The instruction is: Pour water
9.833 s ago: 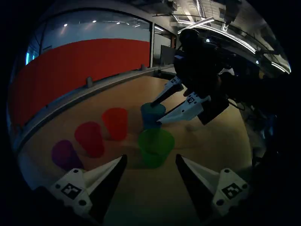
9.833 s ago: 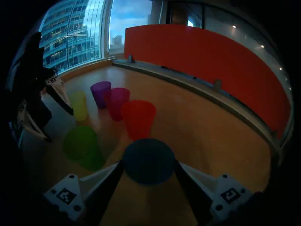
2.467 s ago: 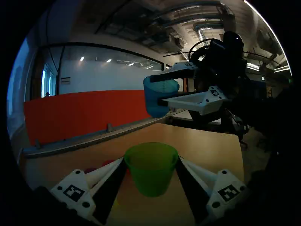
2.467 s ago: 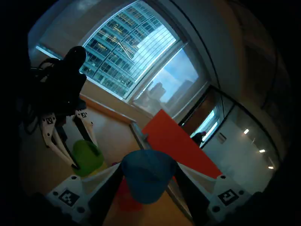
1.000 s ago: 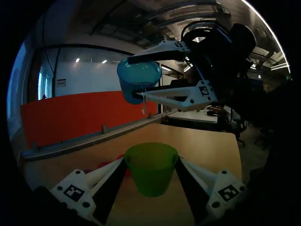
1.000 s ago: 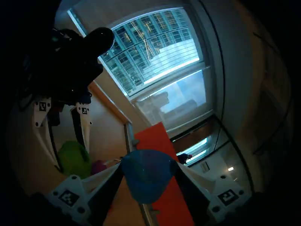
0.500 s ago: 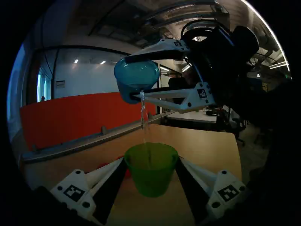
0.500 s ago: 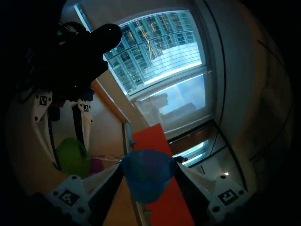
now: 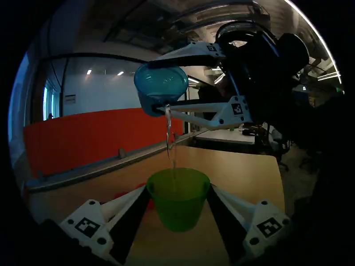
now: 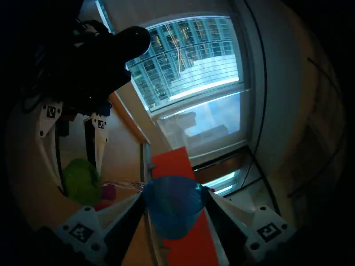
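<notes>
Clamped between both fingers of the left gripper point(image 9: 176, 189): green cup point(image 9: 178, 208), upright, mouth up, directly ahead of the fingertips and raised off the wooden table point(image 9: 242, 170). Above and just beyond that cup, clamped between both fingers of the right gripper point(image 9: 154, 88): blue cup point(image 9: 160, 91), tilted, rim lowered toward the left gripper. From the lowered rim, thin water stream point(image 9: 168, 133) straight down into the green cup's mouth. Farther off, past the table edge: orange partition point(image 9: 88, 133).

Tilted blue cup point(image 9: 160, 88) streams water point(image 9: 168, 133) into upright green cup point(image 9: 178, 204).
</notes>
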`<state>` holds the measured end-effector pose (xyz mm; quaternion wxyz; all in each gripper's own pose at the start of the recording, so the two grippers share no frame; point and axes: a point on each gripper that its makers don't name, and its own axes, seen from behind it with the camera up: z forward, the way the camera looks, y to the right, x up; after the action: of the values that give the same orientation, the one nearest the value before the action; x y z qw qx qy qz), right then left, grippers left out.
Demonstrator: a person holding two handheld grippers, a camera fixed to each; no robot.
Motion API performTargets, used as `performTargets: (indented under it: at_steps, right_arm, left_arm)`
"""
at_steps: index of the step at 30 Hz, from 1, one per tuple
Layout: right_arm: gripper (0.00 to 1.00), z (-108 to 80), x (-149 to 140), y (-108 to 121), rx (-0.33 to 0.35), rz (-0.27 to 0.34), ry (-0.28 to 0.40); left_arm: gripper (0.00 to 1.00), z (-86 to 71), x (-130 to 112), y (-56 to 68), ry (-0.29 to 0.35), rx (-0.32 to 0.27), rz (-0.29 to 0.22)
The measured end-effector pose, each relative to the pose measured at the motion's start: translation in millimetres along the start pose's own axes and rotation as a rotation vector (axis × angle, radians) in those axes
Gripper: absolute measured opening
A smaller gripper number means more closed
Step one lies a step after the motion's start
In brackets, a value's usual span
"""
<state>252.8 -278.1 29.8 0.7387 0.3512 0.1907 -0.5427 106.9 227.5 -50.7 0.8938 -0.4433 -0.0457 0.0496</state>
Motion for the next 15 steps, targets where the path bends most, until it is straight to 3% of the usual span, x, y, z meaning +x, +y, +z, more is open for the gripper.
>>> performTargets:
  at_steps: [15]
  right_arm:
    - [0.92, -0.9, -0.1, 7.0, -0.018, -0.057, -0.001]
  left_arm:
    - [0.87, 0.9, -1.1, 0.2, -0.001, -0.004, 0.000]
